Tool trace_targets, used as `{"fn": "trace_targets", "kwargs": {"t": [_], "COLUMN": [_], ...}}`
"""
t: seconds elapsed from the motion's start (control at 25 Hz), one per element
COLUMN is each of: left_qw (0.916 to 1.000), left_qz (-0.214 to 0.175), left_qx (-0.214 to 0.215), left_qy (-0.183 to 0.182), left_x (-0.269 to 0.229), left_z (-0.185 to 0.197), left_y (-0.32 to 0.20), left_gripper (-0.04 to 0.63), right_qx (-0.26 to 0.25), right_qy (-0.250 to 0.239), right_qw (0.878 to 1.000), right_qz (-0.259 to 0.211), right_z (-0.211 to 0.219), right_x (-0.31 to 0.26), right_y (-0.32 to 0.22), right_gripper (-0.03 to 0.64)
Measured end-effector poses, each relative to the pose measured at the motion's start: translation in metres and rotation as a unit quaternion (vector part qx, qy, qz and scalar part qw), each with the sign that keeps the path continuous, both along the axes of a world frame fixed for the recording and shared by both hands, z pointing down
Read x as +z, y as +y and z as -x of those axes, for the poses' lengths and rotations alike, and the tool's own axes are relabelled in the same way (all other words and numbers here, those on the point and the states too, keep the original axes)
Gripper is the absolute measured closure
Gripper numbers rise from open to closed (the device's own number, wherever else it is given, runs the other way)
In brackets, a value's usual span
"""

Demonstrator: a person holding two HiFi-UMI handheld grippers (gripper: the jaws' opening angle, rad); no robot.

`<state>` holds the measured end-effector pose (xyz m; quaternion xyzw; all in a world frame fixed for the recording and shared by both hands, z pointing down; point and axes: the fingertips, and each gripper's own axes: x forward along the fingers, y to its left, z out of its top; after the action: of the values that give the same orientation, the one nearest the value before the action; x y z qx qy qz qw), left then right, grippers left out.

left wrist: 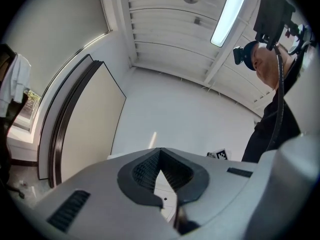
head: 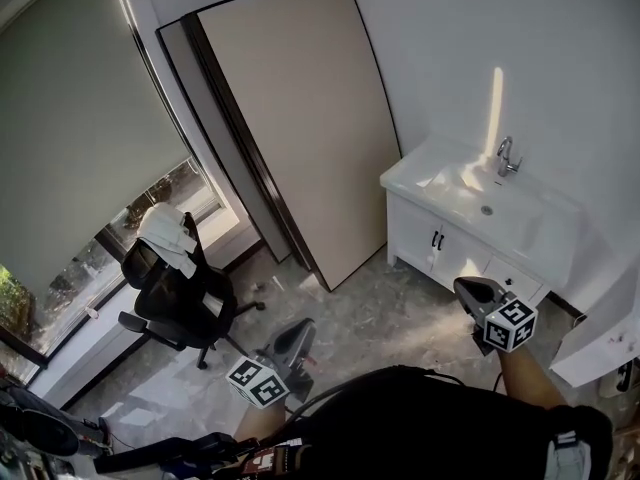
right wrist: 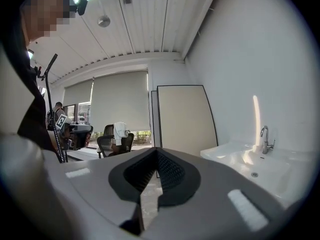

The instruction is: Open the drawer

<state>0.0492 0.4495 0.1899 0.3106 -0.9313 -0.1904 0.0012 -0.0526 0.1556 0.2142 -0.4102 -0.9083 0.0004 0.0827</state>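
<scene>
A white vanity cabinet (head: pixel 420 230) with a sink (head: pixel 487 208) stands against the far wall. It has two doors with dark handles (head: pixel 437 239) and a small drawer front (head: pixel 514 279) at its right. My right gripper (head: pixel 462 286) hovers in front of that drawer front, apart from it, shut and holding nothing. My left gripper (head: pixel 302 326) hangs lower left over the floor, jaws together and bare. In the left gripper view the left gripper (left wrist: pixel 160 150) points at the white wall. The right gripper (right wrist: pixel 157 150) has the sink top (right wrist: pixel 250 159) to its right.
A large beige panel (head: pixel 300 118) leans against the wall left of the vanity. A black office chair (head: pixel 180 303) with a white cloth stands by the window. Another white unit (head: pixel 610 338) is at the right edge. A tap (head: pixel 506 156) rises behind the sink.
</scene>
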Motion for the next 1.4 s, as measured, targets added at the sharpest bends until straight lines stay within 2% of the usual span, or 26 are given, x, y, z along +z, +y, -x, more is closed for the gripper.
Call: {"fn": "trace_targets", "kwargs": {"t": [0.28,0.52,0.76,1.04,1.4], "left_qw": [0.9996,0.9988,0.9962,0.9920,0.9901], "left_qz": [0.009,0.000,-0.002,0.007,0.005], "left_qx": [0.021,0.046,0.086,0.126,0.140], "left_qy": [0.013,0.019,0.014,0.002,0.009], "left_x": [0.012,0.020,0.019,0.003,0.014], "left_z": [0.070,0.130,0.209,0.301,0.386], "left_y": [-0.054,-0.048,-0.013,0.056,0.123], "left_gripper": [0.604,0.604,0.604,0.604,0.604], "right_qx": [0.015,0.044,0.081,0.124,0.143], "right_qy": [0.013,0.028,0.020,0.009,0.013], "right_qw": [1.000,0.999,0.996,0.992,0.990], "right_qz": [0.009,0.003,-0.002,-0.002,-0.009], "right_z": [0.066,0.107,0.167,0.237,0.305], "right_x": [0.018,0.032,0.022,0.003,0.013], "right_y": [-0.049,-0.054,-0.019,0.044,0.105], "right_gripper": [0.617,0.617,0.616,0.617,0.617]}}
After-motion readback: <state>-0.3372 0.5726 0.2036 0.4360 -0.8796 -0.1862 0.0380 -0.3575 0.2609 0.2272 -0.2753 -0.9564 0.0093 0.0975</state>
